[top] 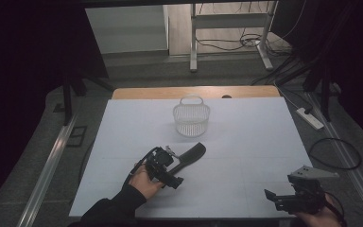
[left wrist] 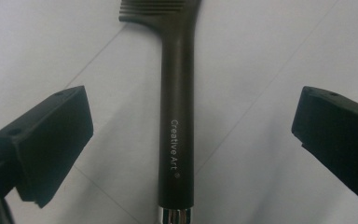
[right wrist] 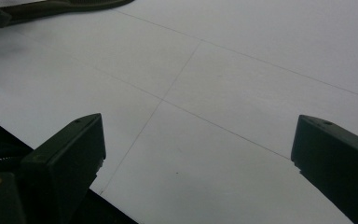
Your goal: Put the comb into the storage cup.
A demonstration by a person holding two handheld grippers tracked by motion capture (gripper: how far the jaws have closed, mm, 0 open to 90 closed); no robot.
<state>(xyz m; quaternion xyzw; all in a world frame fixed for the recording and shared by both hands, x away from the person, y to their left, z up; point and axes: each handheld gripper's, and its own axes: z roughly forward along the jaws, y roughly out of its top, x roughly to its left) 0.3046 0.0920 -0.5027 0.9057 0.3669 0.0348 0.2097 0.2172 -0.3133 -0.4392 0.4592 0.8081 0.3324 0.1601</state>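
Open left gripper (left wrist: pixel 186 140) over spatula (left wrist: pixel 177 93), white table (top: pixel 246 142).

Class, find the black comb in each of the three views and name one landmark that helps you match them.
High view: the black comb lies on the white table sheet, just ahead of the left gripper.
Left gripper view: comb runs up the middle, between the open jaws.
Right gripper view: comb at the top left edge.
Shared landmark: the sheet's fold lines.

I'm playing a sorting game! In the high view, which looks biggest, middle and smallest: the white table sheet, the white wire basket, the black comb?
1. White table sheet, by far.
2. White wire basket.
3. Black comb, partly hidden under the left gripper, so this ranking against the basket is unsure.
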